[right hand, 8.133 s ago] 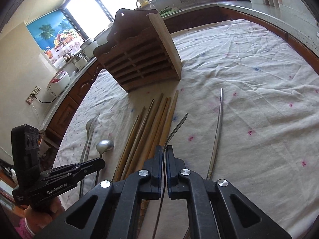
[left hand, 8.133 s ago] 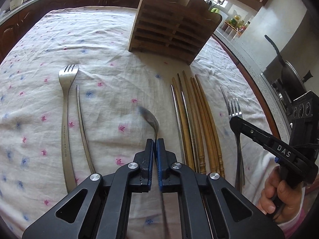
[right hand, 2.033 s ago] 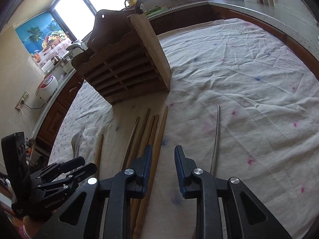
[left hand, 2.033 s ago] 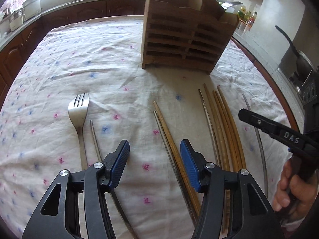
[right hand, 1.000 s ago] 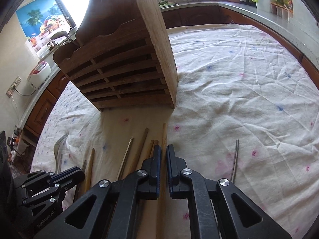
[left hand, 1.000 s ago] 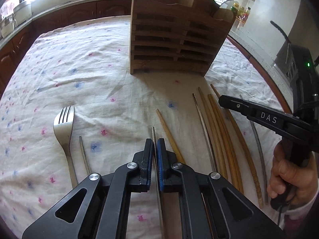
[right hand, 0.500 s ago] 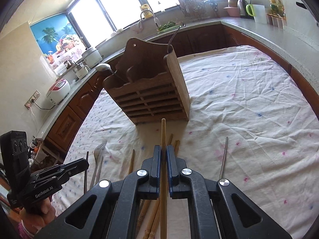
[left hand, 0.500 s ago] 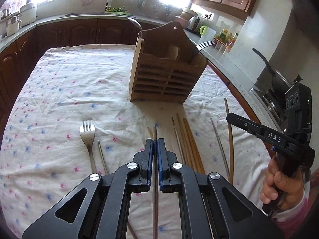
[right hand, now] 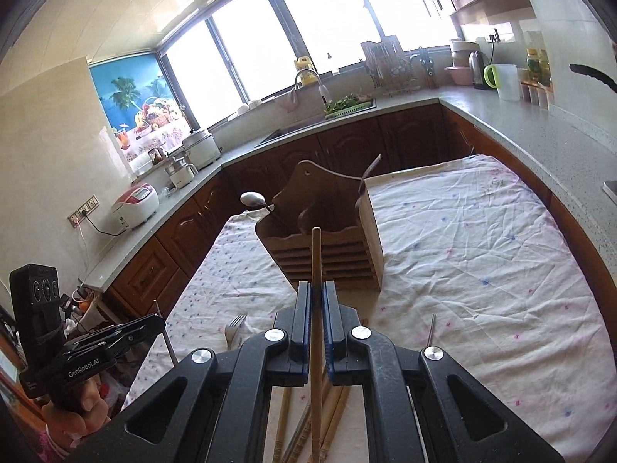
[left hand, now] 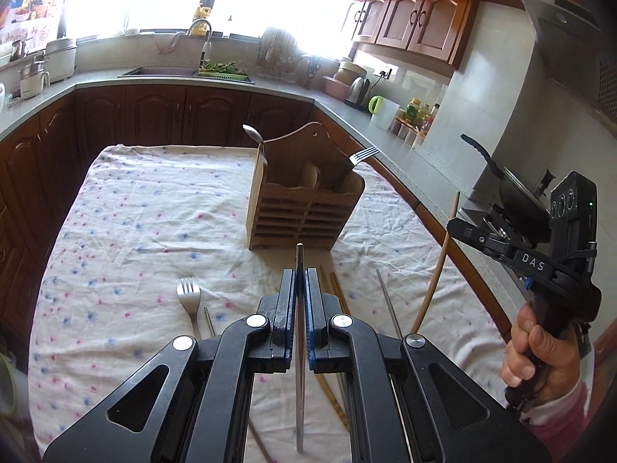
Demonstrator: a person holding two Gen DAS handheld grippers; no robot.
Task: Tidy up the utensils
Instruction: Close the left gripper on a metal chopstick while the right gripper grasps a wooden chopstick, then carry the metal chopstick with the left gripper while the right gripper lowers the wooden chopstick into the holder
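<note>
My left gripper (left hand: 299, 276) is shut on a metal chopstick (left hand: 299, 256) that sticks out ahead of its tips, raised above the cloth. My right gripper (right hand: 316, 287) is shut on a wooden chopstick (right hand: 316, 249), also lifted; in the left wrist view this wooden chopstick (left hand: 439, 262) slants up at the right under the right gripper (left hand: 457, 227). The wooden utensil holder (left hand: 304, 212) stands ahead on the table, with a spoon (left hand: 255, 138) and a fork (left hand: 362, 154) in it. Several wooden chopsticks (right hand: 331, 413), a fork (left hand: 189, 301) and a metal chopstick (left hand: 387, 305) lie on the cloth.
The table wears a white floral cloth (left hand: 154, 212). Dark cabinets and a grey counter (left hand: 162, 81) ring it, with a sink, cookers and a kettle. A black pan (left hand: 513, 193) sits on the stove at the right. A hand (left hand: 540, 343) grips the right tool.
Both grippers rose from the cloth, each carrying its chopstick, and tilted up so the holder's top and the kitchen came into view. The holder now looks farther away.
</note>
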